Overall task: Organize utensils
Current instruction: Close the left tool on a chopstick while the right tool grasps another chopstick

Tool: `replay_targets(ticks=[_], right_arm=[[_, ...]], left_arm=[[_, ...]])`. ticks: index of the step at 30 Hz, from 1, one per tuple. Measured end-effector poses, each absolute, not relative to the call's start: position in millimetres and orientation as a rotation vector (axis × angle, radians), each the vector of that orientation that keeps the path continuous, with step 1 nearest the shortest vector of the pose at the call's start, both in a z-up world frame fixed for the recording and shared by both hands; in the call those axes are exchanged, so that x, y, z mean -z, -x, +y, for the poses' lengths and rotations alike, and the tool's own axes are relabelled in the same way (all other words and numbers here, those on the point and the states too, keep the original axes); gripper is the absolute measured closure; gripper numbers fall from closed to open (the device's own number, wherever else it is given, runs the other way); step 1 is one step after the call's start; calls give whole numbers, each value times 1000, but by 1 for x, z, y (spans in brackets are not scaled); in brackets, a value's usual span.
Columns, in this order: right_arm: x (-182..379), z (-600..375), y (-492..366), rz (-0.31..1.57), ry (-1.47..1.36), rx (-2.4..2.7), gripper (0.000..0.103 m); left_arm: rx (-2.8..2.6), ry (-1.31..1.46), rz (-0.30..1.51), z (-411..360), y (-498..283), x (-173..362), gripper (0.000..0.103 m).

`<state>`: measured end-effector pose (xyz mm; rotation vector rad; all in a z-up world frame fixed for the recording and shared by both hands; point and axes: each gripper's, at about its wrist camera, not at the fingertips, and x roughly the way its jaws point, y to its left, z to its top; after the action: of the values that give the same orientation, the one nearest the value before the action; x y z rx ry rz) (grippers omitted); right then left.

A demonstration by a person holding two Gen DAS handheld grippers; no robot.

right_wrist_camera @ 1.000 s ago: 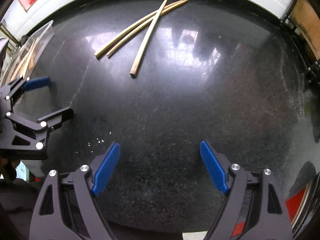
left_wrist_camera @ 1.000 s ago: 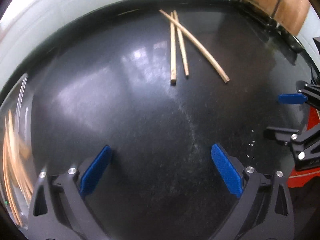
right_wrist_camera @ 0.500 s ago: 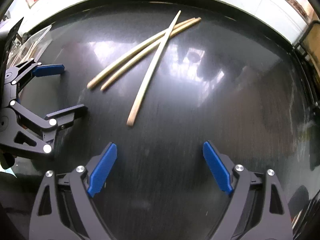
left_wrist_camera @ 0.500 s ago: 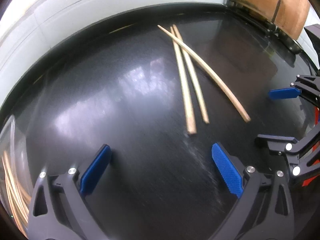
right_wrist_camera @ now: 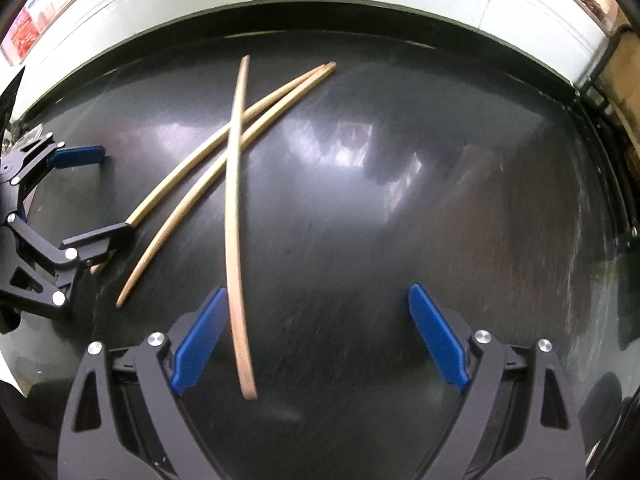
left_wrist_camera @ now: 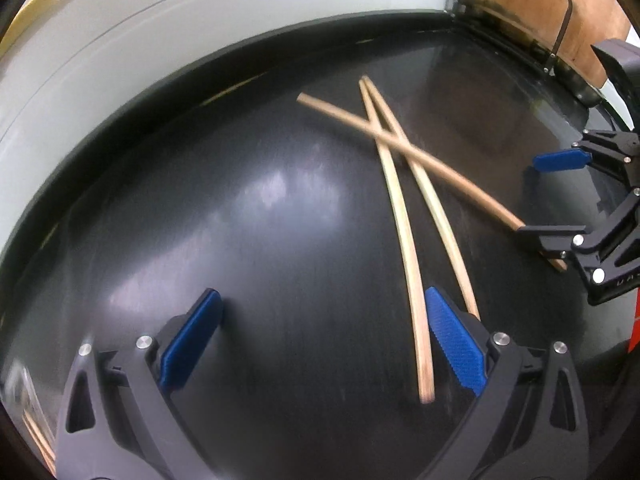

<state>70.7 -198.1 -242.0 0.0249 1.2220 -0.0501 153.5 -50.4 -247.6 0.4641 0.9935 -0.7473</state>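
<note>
I have both grippers tipped steeply down over the chopsticks (left_wrist_camera: 404, 216). My left gripper (left_wrist_camera: 324, 340) gapes empty. My right gripper (right_wrist_camera: 320, 340), jaws just widening, straddles one stick without pinching it.

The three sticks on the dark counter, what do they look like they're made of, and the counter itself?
Sticks: probably bamboo or light wood, pale tan, matte, unvarnished by the look; slim with squared ends, likely chopsticks. Counter: seemingly polished black stone or a stone-look slab, glossy enough to mirror window light, with fine pale speckling.

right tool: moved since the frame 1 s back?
Yes. The right tool closed in on the chopsticks; the lone stick's near end now lies between its open, still-widening jaws, untouched.
</note>
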Motion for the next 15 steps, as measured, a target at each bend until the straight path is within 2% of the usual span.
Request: replay_targets(ticks=[5,10,14,15], right_arm=[[241,-204,-94,1189,10,-14,18],[236,-203,-115,1165,56,-93,41],[235,-200,-124,1152,71,-126,54],[235,-200,-124,1148,71,-136,63]], left_arm=[[772,-468,972,-70,-178,248,6],[796,-483,967,-82,-187,248,6],[808,-488,961,-90,-188,248,6],[809,-490,961,-93,-187,248,6]])
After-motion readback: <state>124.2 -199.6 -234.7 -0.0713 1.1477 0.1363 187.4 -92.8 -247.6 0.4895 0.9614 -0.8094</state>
